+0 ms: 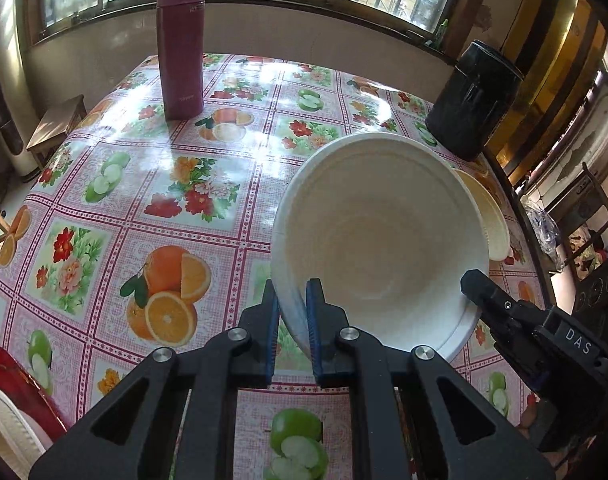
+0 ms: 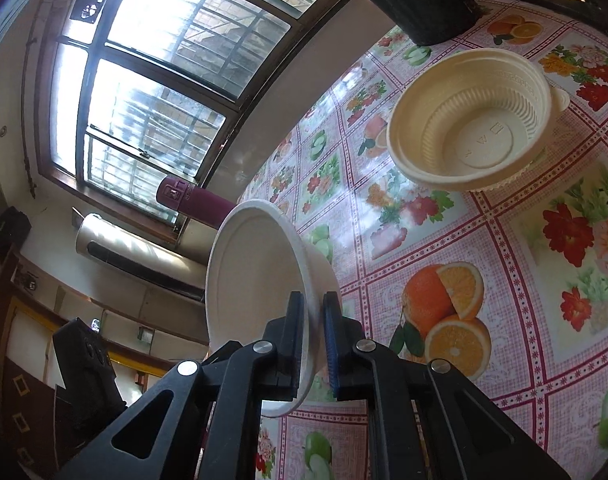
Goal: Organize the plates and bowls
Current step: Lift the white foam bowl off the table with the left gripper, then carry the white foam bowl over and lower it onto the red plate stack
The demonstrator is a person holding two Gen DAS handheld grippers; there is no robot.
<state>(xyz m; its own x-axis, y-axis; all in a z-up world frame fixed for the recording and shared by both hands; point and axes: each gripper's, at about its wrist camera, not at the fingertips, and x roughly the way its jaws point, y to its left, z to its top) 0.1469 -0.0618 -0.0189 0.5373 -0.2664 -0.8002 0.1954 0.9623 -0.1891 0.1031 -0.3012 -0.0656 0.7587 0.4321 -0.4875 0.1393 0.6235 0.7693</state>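
Claws: left (image 1: 293, 322), right (image 2: 314, 330) | both clamp white bowl (image 1: 378, 236) rim

Home dining room: fruit-print tablecloth (image 1: 144, 208), barred windows (image 2: 152, 92).

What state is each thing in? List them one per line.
white bowl: lifted, tilted, rim pinched by both grippers
left gripper: shut on the rim
right gripper: shut on the rim
cream bowl: upright, empty, on the table
maroon flask: upright, lid closed
black container: upright
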